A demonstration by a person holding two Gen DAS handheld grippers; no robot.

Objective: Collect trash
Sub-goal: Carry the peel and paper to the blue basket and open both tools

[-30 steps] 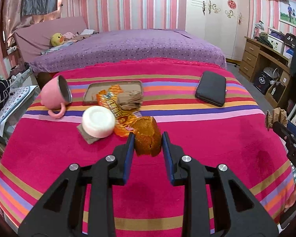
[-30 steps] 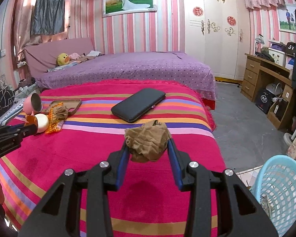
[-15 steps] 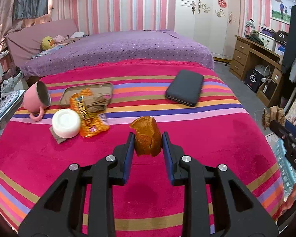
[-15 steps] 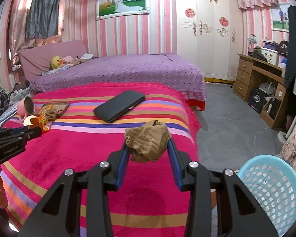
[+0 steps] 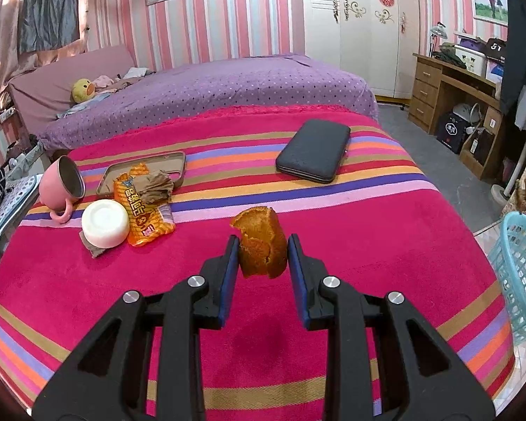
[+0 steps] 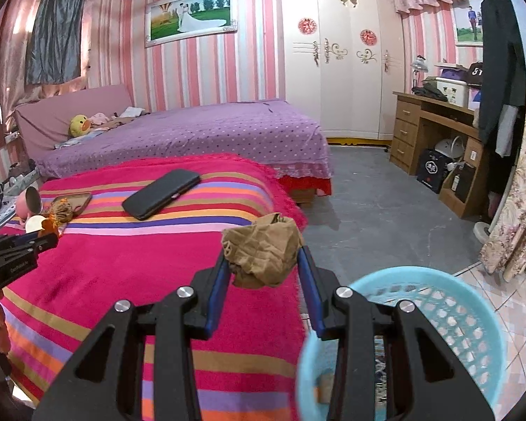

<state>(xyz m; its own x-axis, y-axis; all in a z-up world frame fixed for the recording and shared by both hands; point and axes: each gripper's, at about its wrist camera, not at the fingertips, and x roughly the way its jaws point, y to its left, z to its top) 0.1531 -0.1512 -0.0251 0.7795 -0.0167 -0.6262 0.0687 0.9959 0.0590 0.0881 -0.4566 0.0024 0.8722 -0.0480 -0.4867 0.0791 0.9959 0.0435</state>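
Black tool, blue pads, silver screws

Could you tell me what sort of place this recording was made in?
It looks like a home bedroom. A bed with a purple spotted cover stands against the striped wall, a white wardrobe fills the far corner, and a wooden desk sits at the right.

Striped blanket, near half: bare cloth, open passage.
Left cluster: pink mug, white bowl, orange snack wrapper and tray packed close together, no gap between them.
Far centre-right: black wallet lies flat, alone, clear all round.
Right of bed: grey floor open.
Blue basket: mouth unobstructed; the right gripper with its wad sits just left of the rim.
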